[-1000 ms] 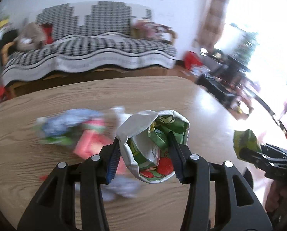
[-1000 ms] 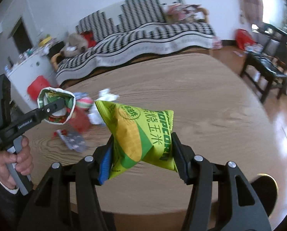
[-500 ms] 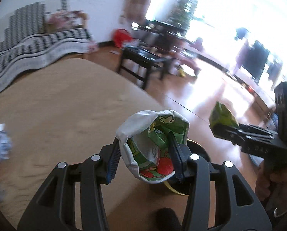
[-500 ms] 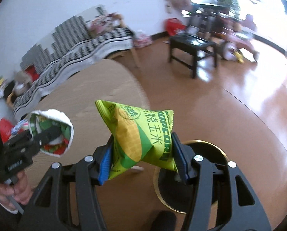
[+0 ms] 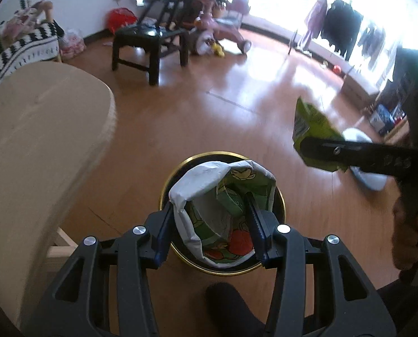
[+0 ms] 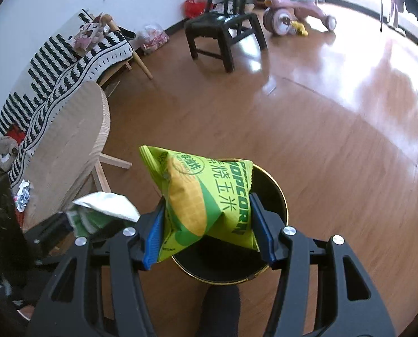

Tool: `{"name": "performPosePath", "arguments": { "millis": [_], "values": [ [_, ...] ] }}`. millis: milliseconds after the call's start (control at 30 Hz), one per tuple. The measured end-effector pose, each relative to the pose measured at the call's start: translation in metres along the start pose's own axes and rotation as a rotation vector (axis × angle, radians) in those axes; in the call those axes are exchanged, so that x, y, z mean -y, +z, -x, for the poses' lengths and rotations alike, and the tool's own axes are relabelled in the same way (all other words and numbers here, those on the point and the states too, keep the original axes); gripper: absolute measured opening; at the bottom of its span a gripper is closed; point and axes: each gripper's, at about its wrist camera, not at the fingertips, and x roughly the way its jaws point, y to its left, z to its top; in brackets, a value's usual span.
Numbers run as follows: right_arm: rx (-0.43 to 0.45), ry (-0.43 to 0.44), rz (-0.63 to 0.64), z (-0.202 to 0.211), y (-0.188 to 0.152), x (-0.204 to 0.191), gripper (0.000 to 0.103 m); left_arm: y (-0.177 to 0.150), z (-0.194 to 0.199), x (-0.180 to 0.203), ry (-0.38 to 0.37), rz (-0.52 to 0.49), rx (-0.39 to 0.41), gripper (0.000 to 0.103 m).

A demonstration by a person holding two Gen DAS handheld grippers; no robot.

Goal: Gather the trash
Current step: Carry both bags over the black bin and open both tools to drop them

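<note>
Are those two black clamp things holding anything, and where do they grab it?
Yes. The left gripper pinches an opened green snack wrapper across its sides; the right gripper squeezes a green popcorn bag by its lower sides.

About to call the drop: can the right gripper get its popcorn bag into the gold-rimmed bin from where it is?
Probably yes. The right gripper holds the popcorn bag directly over the bin, whose mouth looks open and dark below. The left gripper with its wrapper crowds the same opening.

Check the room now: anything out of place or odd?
Crumpled wrappers lie uncollected at the wooden table's near edge. Otherwise nothing odd: the torn snack bag and popcorn bag are gripped over the gold-rimmed bin.
</note>
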Motion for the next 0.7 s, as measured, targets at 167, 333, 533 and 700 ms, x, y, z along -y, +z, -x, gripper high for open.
{"name": "performPosePath", "arguments": {
  "millis": [167, 333, 533, 700],
  "values": [
    [-0.019, 0.007, -0.006, -0.007, 0.006, -0.002, 0.055, 0.008, -0.022, -0.007, -0.001, 0.005, -0.039, 0.046],
    [-0.03, 0.011, -0.004, -0.01, 0.007, -0.006, 0.056, 0.012, -0.025, -0.005, -0.012, 0.007, -0.044, 0.047],
    [-0.03, 0.017, -0.004, -0.012, 0.01, -0.009, 0.056, 0.01, -0.027, -0.007, -0.014, 0.008, -0.051, 0.047],
    [-0.022, 0.015, -0.001, -0.011, 0.012, -0.008, 0.071, 0.01, -0.028, -0.006, -0.022, 0.011, -0.064, 0.065]
  ]
}}
